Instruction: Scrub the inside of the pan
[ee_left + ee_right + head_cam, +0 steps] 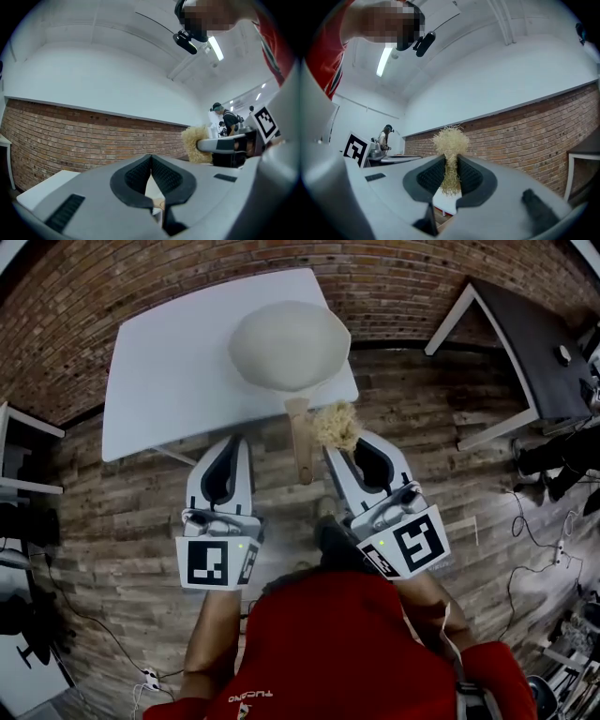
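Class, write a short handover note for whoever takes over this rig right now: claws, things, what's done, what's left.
Pan: on the white table by its near edge, wooden handle jutting out toward you.
Left claw: shut, empty, held left of the handle.
Right claw: shut on the straw scrubber, right of the handle.
Done: scrubber in grasp.
Left: probably steady the handle with the left claw, then scrub the pan's inside; the scrubber is not in the pan yet.

Below my left claw (151, 161) only a tan sliver (160, 204) shows, too little to name. The scrubber (450, 140) has its lower part buried in my right claw (450, 164).
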A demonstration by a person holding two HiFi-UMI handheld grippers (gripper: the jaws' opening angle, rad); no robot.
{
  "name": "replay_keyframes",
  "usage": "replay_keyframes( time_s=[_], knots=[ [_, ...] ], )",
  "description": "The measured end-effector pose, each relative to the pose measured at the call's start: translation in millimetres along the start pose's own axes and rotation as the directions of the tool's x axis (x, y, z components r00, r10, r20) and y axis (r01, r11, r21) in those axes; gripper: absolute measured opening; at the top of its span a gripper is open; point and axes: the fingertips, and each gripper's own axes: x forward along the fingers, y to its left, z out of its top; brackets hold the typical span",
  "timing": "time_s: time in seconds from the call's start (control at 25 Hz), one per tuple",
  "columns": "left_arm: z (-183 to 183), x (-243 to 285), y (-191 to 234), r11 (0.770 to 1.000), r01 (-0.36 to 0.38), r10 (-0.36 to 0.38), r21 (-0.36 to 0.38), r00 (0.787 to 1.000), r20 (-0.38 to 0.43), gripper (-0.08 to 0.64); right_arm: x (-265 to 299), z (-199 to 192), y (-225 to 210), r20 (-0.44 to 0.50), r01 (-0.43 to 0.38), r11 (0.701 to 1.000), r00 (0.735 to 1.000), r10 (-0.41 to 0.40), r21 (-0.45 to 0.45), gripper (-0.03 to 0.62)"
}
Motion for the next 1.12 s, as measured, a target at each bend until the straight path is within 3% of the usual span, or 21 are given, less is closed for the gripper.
replay_keyframes(
  time_s=[0.56, 1.12],
  knots=[
    [-10.4, 148.1, 32.1, 0.994, -0.101, 0.102, 0.033, 0.994, -0.027, 0.014, 103.0, -9.6, -112.8, -0.048, -0.117, 0.993, 0.992, 0.118, 0.027, 0.075],
    [-47.0, 216.8, 90.0, 0.995, -0.085, 0.09, 0.054, 0.992, -0.085, 0.014, 202.6, -52.7, -143.7, -0.219, -0.045, 0.999, 0.975, 0.041, -0.014, 0.075]
  ],
)
